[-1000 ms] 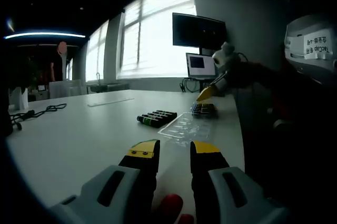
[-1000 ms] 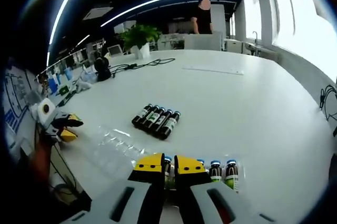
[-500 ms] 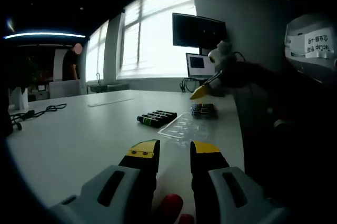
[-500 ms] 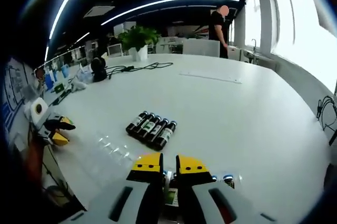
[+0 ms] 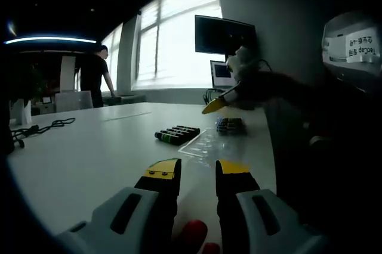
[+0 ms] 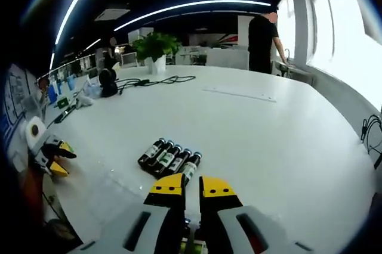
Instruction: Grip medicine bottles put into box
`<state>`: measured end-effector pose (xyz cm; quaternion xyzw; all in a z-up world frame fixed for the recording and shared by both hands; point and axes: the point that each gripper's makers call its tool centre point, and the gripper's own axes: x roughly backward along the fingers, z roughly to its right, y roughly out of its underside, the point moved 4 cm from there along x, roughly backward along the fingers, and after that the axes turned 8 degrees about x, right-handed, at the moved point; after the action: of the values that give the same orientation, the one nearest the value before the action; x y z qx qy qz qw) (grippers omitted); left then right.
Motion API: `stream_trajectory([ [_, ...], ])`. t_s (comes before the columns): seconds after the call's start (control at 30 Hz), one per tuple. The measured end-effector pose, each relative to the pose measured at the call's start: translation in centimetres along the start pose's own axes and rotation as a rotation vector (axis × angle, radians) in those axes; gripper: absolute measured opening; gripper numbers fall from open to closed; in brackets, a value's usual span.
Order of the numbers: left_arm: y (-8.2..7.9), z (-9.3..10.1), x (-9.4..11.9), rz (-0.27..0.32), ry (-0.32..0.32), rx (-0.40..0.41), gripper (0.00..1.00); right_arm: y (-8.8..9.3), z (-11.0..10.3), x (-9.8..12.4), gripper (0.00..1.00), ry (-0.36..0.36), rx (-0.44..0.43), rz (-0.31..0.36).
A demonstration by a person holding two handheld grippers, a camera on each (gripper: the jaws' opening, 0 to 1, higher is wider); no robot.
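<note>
In the right gripper view, the right gripper (image 6: 192,183) is seen low over the white table (image 6: 268,141), its yellow-tipped jaws nearly together; a bottle (image 6: 191,245) with a green label is glimpsed low between them, though whether it is clamped cannot be told. Just beyond, a row of dark medicine bottles (image 6: 168,161) lies flat, side by side, with green-and-white labels. In the left gripper view, the left gripper (image 5: 198,170) is held over the table with its jaws parted and nothing between them. Farther off, a clear plastic tray (image 5: 206,143) is seen beside the row of bottles, with capped bottles (image 5: 230,124) standing at its far end. A person (image 6: 262,42) stands beyond the table.
</note>
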<state>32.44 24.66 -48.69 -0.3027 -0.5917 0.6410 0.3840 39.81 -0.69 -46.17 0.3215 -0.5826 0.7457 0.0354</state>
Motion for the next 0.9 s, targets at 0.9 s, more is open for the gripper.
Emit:
stream_trajectory([
  [0.9,0.1,0.0,0.0,-0.003,-0.002,-0.004,0.18,0.0,-0.1,-4.7,0.06,-0.013,0.031,-0.091],
])
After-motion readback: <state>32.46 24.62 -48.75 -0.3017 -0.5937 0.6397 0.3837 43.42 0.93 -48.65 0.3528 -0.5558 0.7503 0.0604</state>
